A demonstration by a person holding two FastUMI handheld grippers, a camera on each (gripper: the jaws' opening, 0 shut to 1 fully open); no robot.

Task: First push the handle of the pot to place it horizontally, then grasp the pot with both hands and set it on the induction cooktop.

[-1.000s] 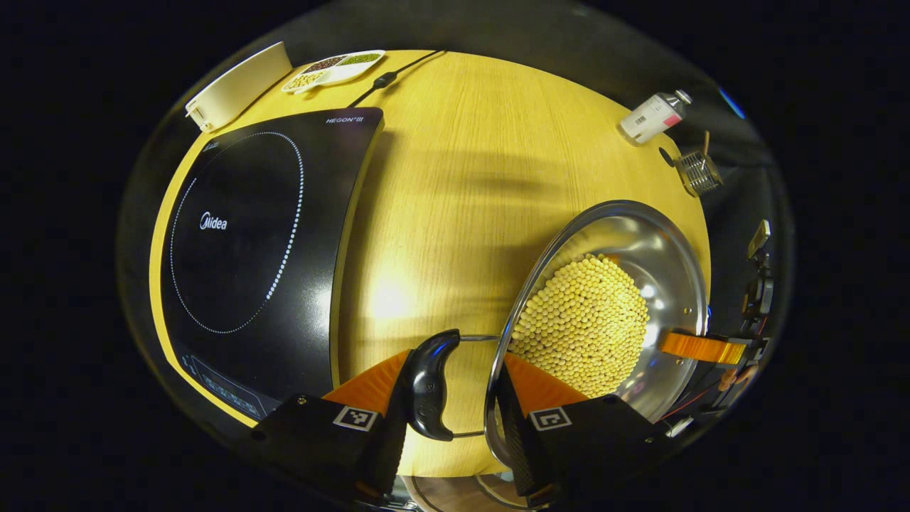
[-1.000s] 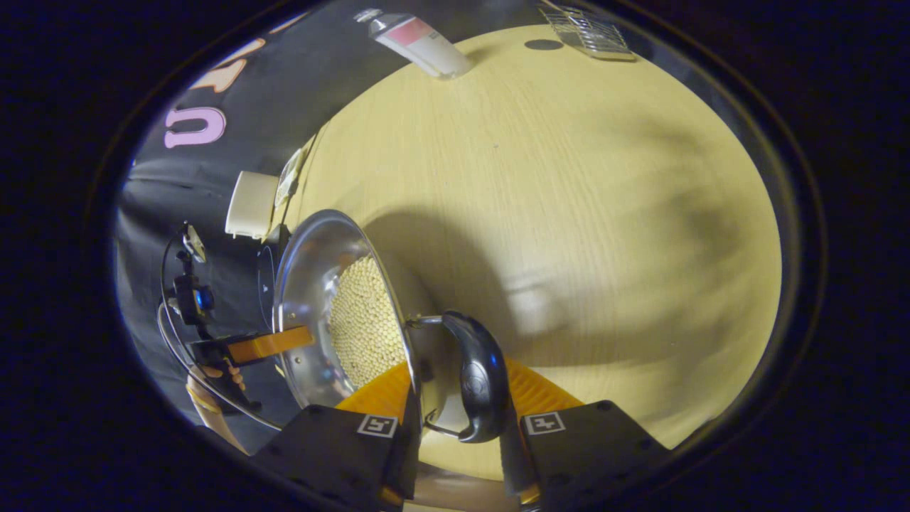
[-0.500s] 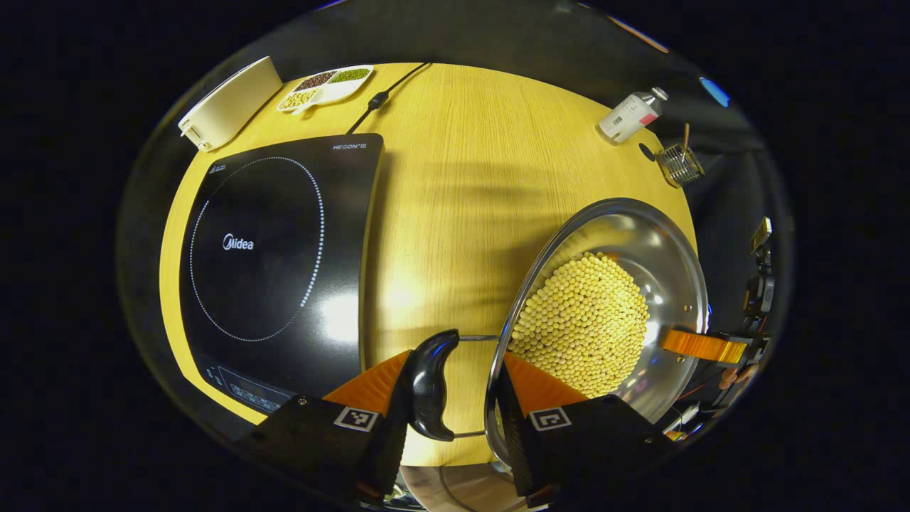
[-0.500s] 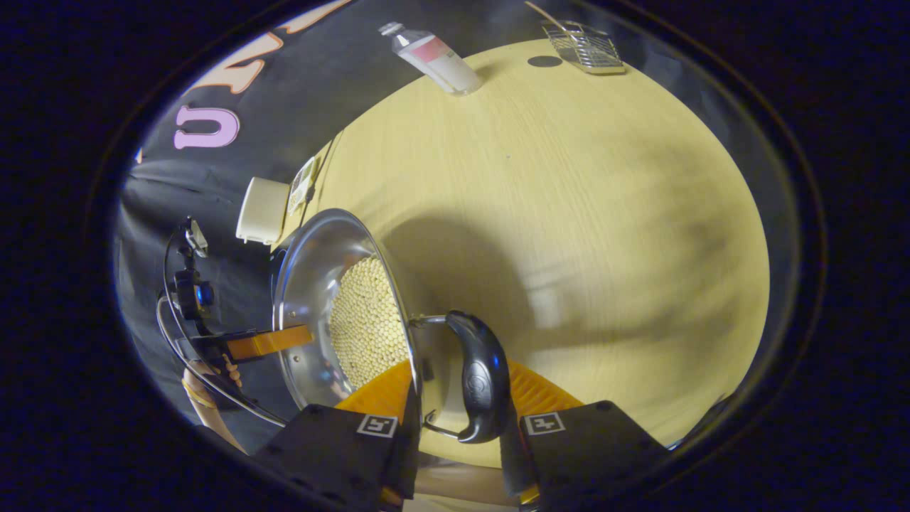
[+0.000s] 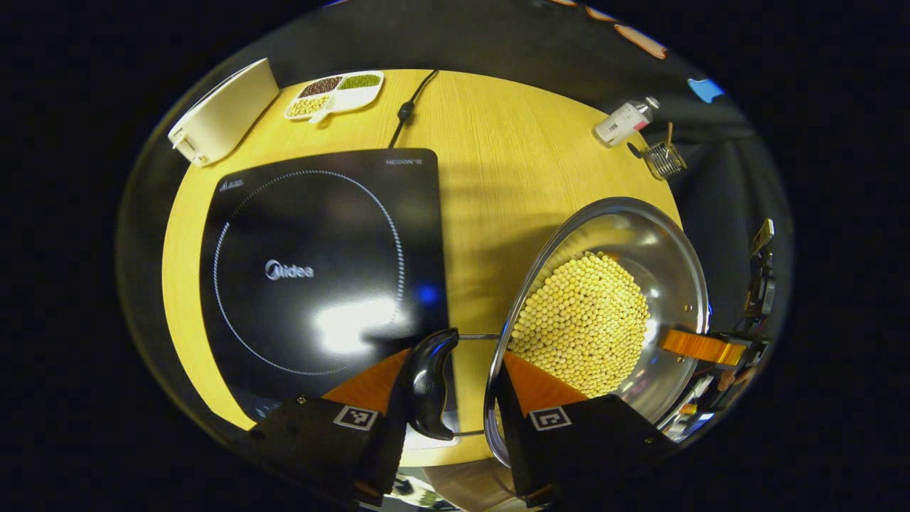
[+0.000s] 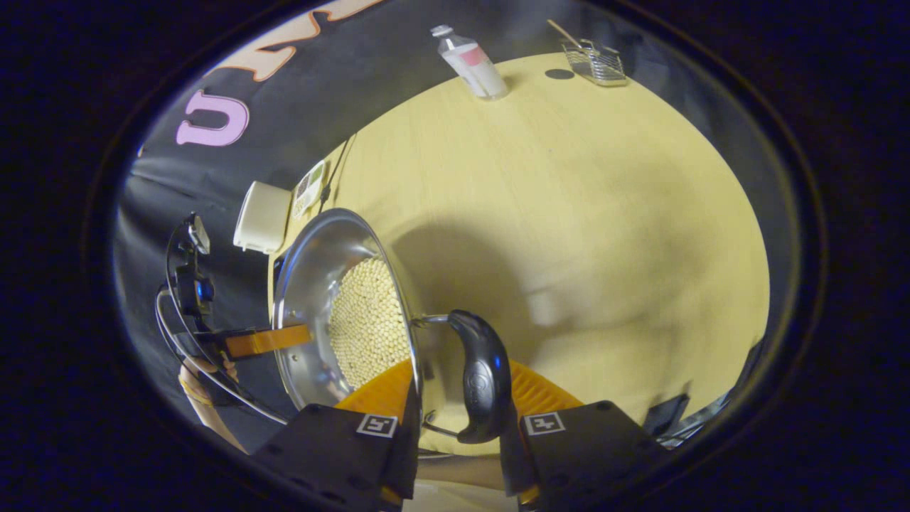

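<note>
A steel pot (image 5: 640, 249) full of yellow beans (image 5: 583, 323) hangs above the wooden table (image 5: 498, 163), held on both sides. My left gripper (image 5: 457, 355) is shut on the pot's black side handle (image 5: 426, 384), with one finger outside the handle and the other inside the rim. My right gripper (image 6: 461, 366) is shut the same way on the opposite black handle (image 6: 483, 377). In the left gripper view the black induction cooktop (image 5: 313, 270) lies just left of the pot. Each view shows the other gripper's finger (image 5: 704, 347) (image 6: 266, 341) on the far rim.
Behind the cooktop sit a white box (image 5: 220, 114), a divided dish of beans (image 5: 334, 92) and the power cable (image 5: 405, 110). A white bottle (image 6: 473, 64) and a small wire basket (image 6: 593, 60) lie at the table's far corner. A hand (image 6: 206, 370) holds the left gripper.
Both grippers have carried the pot up and toward the cooktop: the cooktop has slid closer under the left gripper, and the table has dropped away in the right gripper view. Both grips are unchanged.
</note>
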